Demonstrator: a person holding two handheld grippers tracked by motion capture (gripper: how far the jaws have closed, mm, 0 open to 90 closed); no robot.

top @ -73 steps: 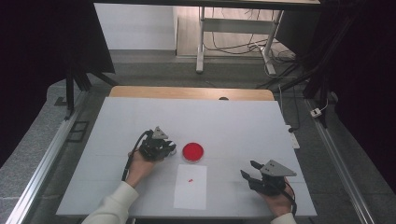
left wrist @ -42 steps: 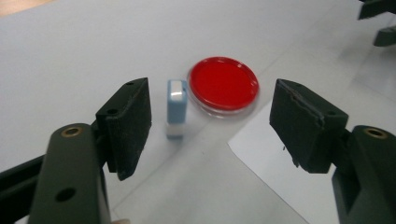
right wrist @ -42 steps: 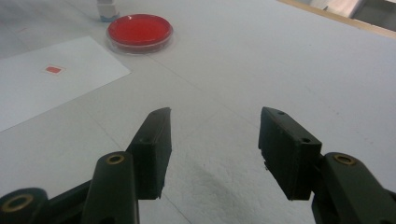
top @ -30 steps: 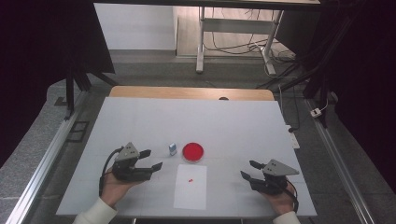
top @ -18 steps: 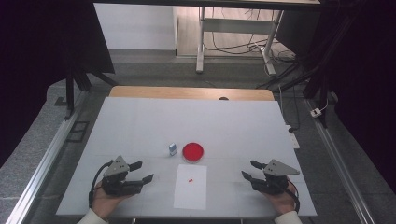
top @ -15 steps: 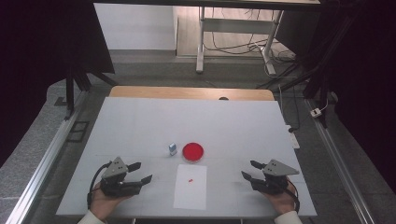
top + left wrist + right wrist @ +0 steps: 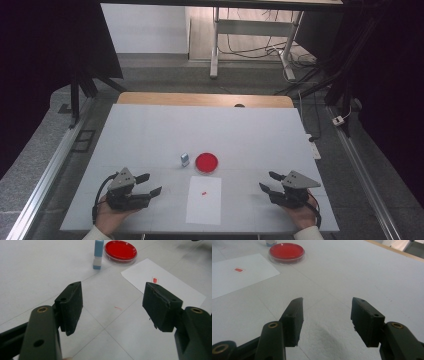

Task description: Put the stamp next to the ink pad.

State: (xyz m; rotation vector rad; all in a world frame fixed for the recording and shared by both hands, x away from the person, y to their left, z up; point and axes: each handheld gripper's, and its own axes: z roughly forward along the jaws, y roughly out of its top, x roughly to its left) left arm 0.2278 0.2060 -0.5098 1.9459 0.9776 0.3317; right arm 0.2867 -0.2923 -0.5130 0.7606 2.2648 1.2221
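Observation:
A round red dish [image 7: 206,162] [image 7: 120,250] [image 7: 286,252] sits near the middle of the white table [image 7: 240,135]. A small blue-and-white stamp [image 7: 184,159] [image 7: 98,253] stands upright just left of it. A white sheet of paper [image 7: 205,199] [image 7: 162,286] [image 7: 234,275] lies in front of the dish, with a small red mark [image 7: 204,192] [image 7: 154,279] [image 7: 238,269] printed on it. My left gripper [image 7: 149,184] [image 7: 112,305] rests open at the front left, holding nothing. At the front right, my right gripper [image 7: 267,182] [image 7: 327,317] is open with nothing between its fingers.
A wooden strip [image 7: 205,99] edges the table's far side. Metal rails [image 7: 50,170] run along both sides. Beyond the table stand a metal frame [image 7: 250,30] and floor cables [image 7: 300,55].
My left gripper let go of the stamp beside the dish, drew back to the front left of the table and now rests open. The right gripper has stayed put.

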